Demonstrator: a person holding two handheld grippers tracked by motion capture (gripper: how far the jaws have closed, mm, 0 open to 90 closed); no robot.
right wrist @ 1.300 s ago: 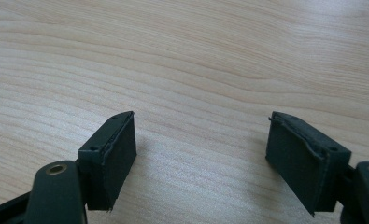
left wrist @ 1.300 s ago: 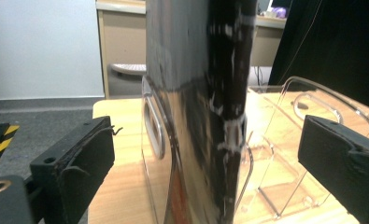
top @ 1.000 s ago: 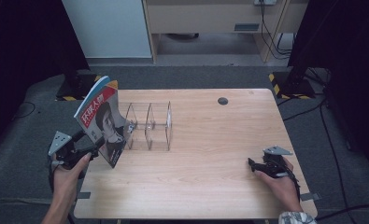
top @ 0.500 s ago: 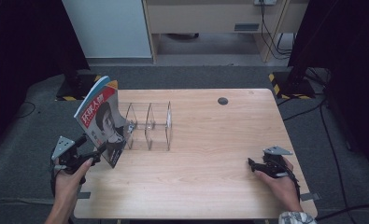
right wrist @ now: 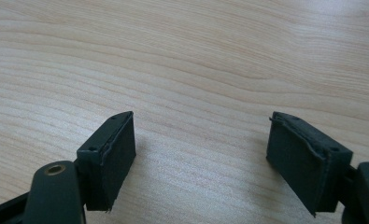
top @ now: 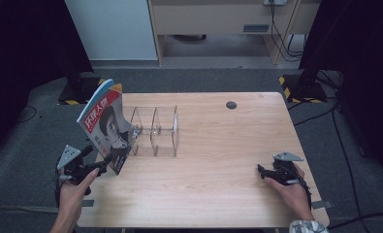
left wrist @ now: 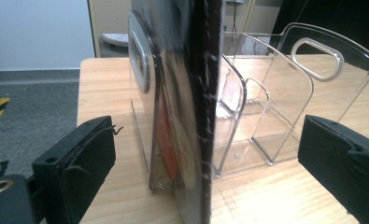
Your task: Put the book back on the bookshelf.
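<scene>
The wooden bench [top: 213,160] fills the middle of the high view, with dark floor around it, a pale cabinet [top: 112,29] beyond its far edge and yellow-and-black striped blocks [top: 295,86] on the floor off its far right corner. On the left half of the bench stands a clear plastic divider rack [top: 155,131] with several upright panels. A magazine [top: 105,125] with a red title band and a portrait on its cover stands tilted in the rack's leftmost slot, leaning toward the left edge. In the left gripper view its dark spine [left wrist: 205,107] rises straight between the two jaws and blocks part of the rack behind it. The left tongs [top: 103,165], held in the person's left hand [top: 72,191], sit just beside the magazine's lower corner, spread wide and gripping nothing, each jaw well clear of the covers. The right tongs [right wrist: 201,154] rest low over bare wood near the bench's right edge, likewise spread wide and empty. A small dark round disc [top: 231,105] lies near the far edge.
</scene>
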